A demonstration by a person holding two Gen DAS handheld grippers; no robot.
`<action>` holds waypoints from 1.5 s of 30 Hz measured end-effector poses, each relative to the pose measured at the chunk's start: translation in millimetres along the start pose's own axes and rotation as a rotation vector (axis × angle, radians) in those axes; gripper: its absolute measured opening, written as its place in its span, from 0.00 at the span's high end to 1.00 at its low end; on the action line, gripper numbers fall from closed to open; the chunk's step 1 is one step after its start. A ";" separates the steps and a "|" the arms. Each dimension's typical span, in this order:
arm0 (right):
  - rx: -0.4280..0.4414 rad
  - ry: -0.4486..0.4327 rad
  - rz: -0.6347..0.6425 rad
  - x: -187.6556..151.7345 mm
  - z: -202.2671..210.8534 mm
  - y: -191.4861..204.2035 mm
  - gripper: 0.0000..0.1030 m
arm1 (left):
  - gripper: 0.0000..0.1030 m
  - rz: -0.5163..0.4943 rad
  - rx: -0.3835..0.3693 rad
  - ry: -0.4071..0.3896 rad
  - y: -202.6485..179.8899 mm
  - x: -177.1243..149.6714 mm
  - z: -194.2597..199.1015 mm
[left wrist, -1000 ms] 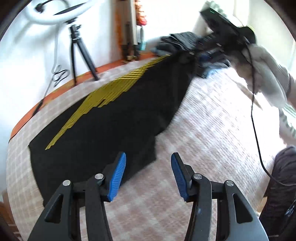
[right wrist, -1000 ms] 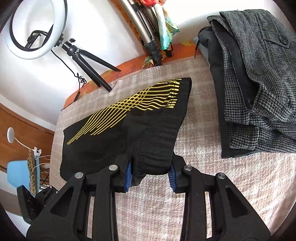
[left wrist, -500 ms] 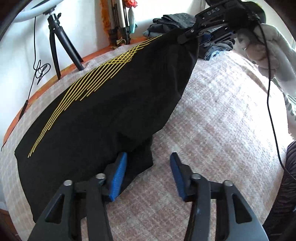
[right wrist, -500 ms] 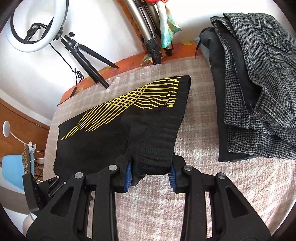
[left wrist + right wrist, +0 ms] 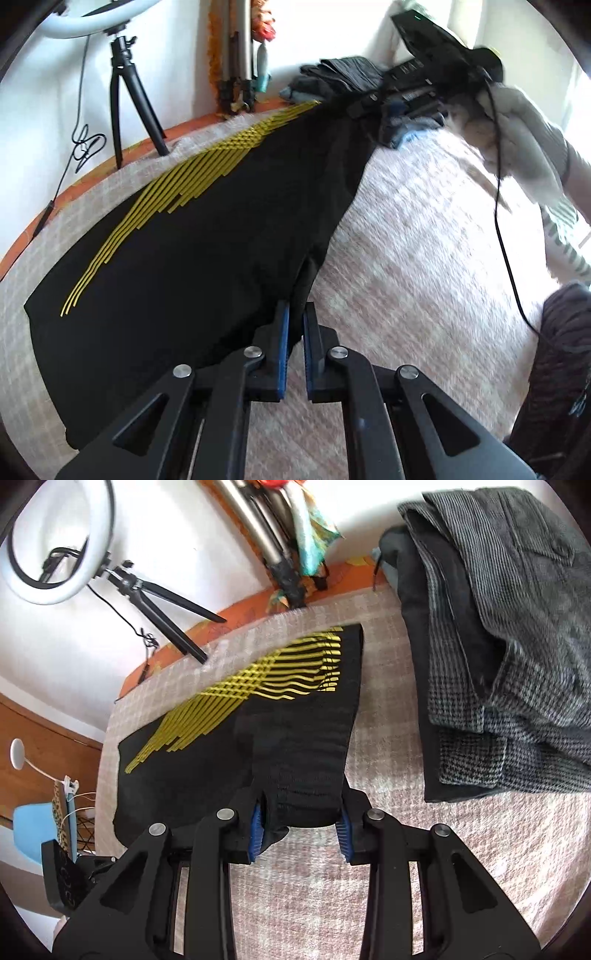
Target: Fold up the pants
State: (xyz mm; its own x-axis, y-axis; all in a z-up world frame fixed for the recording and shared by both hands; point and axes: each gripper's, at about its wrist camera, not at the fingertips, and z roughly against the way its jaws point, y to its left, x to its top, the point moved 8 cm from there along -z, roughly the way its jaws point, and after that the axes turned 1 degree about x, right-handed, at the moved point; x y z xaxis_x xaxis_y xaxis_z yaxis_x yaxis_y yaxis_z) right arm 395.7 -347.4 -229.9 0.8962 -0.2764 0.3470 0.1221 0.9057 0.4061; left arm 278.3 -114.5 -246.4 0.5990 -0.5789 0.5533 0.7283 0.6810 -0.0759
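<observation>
Black pants [image 5: 207, 236] with yellow stripes lie stretched across the checked bedspread [image 5: 424, 258]. My left gripper [image 5: 295, 325] is shut on the near edge of the pants at the leg end. My right gripper [image 5: 301, 823] is shut on the bunched waistband of the pants [image 5: 288, 738], lifted slightly off the bed. The right gripper also shows in the left wrist view [image 5: 373, 99] at the far end of the pants, held by a gloved hand.
A pile of folded grey and black clothes [image 5: 498, 646] lies on the bed right of the pants. A ring light on a tripod [image 5: 55, 554] and a stand [image 5: 280, 554] are by the wall. The bed's orange edge [image 5: 110, 162] runs behind.
My left gripper moved onto the pants' edge and closed on it. The right gripper kept its hold on the waistband and shifted slightly.
</observation>
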 end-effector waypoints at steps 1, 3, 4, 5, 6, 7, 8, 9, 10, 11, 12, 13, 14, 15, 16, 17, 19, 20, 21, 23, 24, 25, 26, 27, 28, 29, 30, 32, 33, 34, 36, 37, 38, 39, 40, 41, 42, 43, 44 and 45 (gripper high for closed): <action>-0.010 0.000 0.002 -2.7 -2.6 -2.6 0.67 | 0.96 -0.016 -0.004 0.023 -2.4 -5.2 -4.2; -0.017 -0.006 -0.009 -8.6 -4.3 -9.8 0.64 | 0.96 -0.041 -0.015 0.067 -7.4 -15.2 -13.7; -0.016 -0.007 -0.030 -11.9 -3.0 -14.7 0.58 | 0.96 -0.049 -0.018 0.082 -10.7 -18.9 -16.3; -0.025 -0.007 -0.053 -15.6 -1.1 -20.6 0.49 | 0.96 -0.059 -0.009 0.089 -12.7 -21.0 -17.8; -0.030 -0.016 -0.072 -20.1 3.9 -26.8 0.46 | 0.96 -0.070 0.001 0.081 -15.3 -20.8 -16.2; -0.032 -0.029 -0.089 -24.7 9.2 -32.1 0.42 | 0.96 -0.072 -0.010 0.081 -18.0 -20.6 -13.6; -0.023 -0.038 -0.107 -29.6 14.0 -35.8 0.39 | 0.96 -0.069 -0.017 0.079 -19.4 -19.9 -9.4; 0.007 -0.044 -0.127 -36.0 18.5 -37.2 0.39 | 0.96 -0.062 -0.008 0.076 -18.4 -19.0 -4.3; 0.026 -0.048 -0.145 -40.0 20.6 -38.0 0.37 | 0.96 -0.052 0.003 0.068 -16.1 -17.5 1.0; 0.054 -0.055 -0.179 -45.6 21.9 -38.7 0.33 | 0.96 -0.040 0.008 0.052 -13.4 -14.9 7.6; 0.090 -0.053 -0.210 -49.6 20.2 -37.7 0.31 | 0.96 -0.020 0.008 0.032 -9.0 -11.1 14.4; 0.127 -0.047 -0.233 -52.2 16.7 -35.1 0.26 | 0.96 0.022 0.012 0.017 -1.2 -7.4 20.7; 0.148 -0.039 -0.249 -54.3 12.7 -32.8 0.26 | 0.96 0.068 0.023 0.016 8.4 -3.3 24.1; 0.163 -0.038 -0.270 -55.0 7.0 -30.1 0.26 | 0.94 0.096 0.038 0.017 15.4 -0.7 25.9; 0.180 -0.053 -0.286 -53.9 3.6 -28.0 0.26 | 0.94 0.120 0.068 0.014 25.5 3.4 26.4; 0.181 -0.078 -0.309 -51.5 -1.6 -27.2 0.26 | 0.93 0.144 0.097 0.011 35.4 7.1 25.6; 0.175 -0.153 -0.349 -44.4 -7.0 -26.1 0.25 | 0.93 0.192 0.085 0.003 45.6 12.3 21.2; 0.171 -0.178 -0.366 -41.9 -8.1 -24.7 0.24 | 0.93 0.207 0.071 0.001 48.4 15.1 16.1; 0.181 -0.221 -0.395 -37.4 -8.4 -25.2 0.23 | 0.93 0.210 0.069 0.005 50.0 18.0 9.2; 0.207 -0.275 -0.449 -32.9 -10.8 -27.3 0.23 | 0.93 0.219 0.058 0.009 50.7 24.4 -2.4; 0.221 -0.305 -0.476 -30.8 -10.9 -28.2 0.23 | 0.93 0.233 0.048 0.002 49.0 28.3 -7.0; 0.234 -0.320 -0.492 -28.2 -11.9 -28.3 0.23 | 0.93 0.244 0.039 -0.005 48.8 32.9 -11.5; 0.239 -0.327 -0.501 -27.1 -12.6 -28.6 0.29 | 0.93 0.245 0.035 -0.009 46.2 38.0 -17.5; 0.251 -0.322 -0.510 -25.4 -15.0 -28.5 0.34 | 0.93 0.230 0.049 -0.008 43.2 42.8 -24.1; 0.265 -0.313 -0.513 -22.9 -19.2 -26.6 0.49 | 0.93 0.210 0.072 -0.004 40.3 44.7 -28.4; 0.272 -0.300 -0.522 -21.6 -23.3 -27.4 0.66 | 0.93 0.195 0.089 0.007 38.7 47.3 -34.4; 0.267 -0.289 -0.531 -21.4 -26.9 -29.3 0.72 | 0.93 0.192 0.087 0.019 36.2 48.6 -40.3; 0.251 -0.282 -0.519 -20.1 -30.2 -28.8 0.82 | 0.93 0.199 0.084 0.048 34.4 47.4 -51.9; 0.231 -0.283 -0.498 -19.9 -29.7 -27.8 0.83 | 0.93 0.193 0.092 0.061 34.1 45.1 -55.4; 0.209 -0.285 -0.480 -19.1 -28.2 -26.2 0.84 | 0.93 0.187 0.095 0.051 33.0 43.4 -57.1; 0.207 -0.299 -0.472 -17.4 -22.4 -21.6 0.85 | 0.93 0.182 0.092 0.035 32.7 43.4 -57.3; 0.211 -0.306 -0.468 -17.3 -19.2 -21.0 0.85 | 0.93 0.180 0.087 0.038 32.4 43.1 -56.7; 0.202 -0.314 -0.447 -15.5 -16.3 -17.9 0.85 | 0.93 0.183 0.088 0.036 33.1 42.9 -54.8; 0.163 -0.311 -0.401 -12.5 -15.7 -13.0 0.85 | 0.93 0.195 0.094 0.025 34.4 41.9 -50.1; 0.133 -0.302 -0.376 -11.7 -16.4 -11.5 0.86 | 0.93 0.206 0.092 0.012 34.7 41.2 -46.5; 0.115 -0.294 -0.362 -11.4 -16.6 -11.7 0.86 | 0.93 0.205 0.083 0.007 33.3 40.0 -44.8; 0.096 -0.282 -0.347 -10.3 -17.3 -9.6 0.86 | 0.93 0.191 0.083 0.015 32.0 37.3 -45.8; 0.089 -0.284 -0.335 -8.4 -15.0 -6.8 0.86 | 0.93 0.180 0.090 0.032 31.7 32.8 -48.6; 0.090 -0.291 -0.322 -7.0 -11.5 -3.8 0.86 | 0.93 0.172 0.090 0.039 32.6 29.1 -49.7; 0.083 -0.299 -0.298 -4.6 -6.8 2.2 0.86 | 0.93 0.170 0.084 0.019 33.4 28.6 -47.2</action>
State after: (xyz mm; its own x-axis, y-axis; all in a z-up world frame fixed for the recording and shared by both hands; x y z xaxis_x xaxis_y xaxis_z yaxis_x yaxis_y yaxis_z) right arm 394.8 -342.0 -236.3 0.6627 -0.6139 0.4289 0.3110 0.7465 0.5882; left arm 335.5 -129.5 -272.3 0.7175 -0.4601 0.5230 0.5862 0.8044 -0.0966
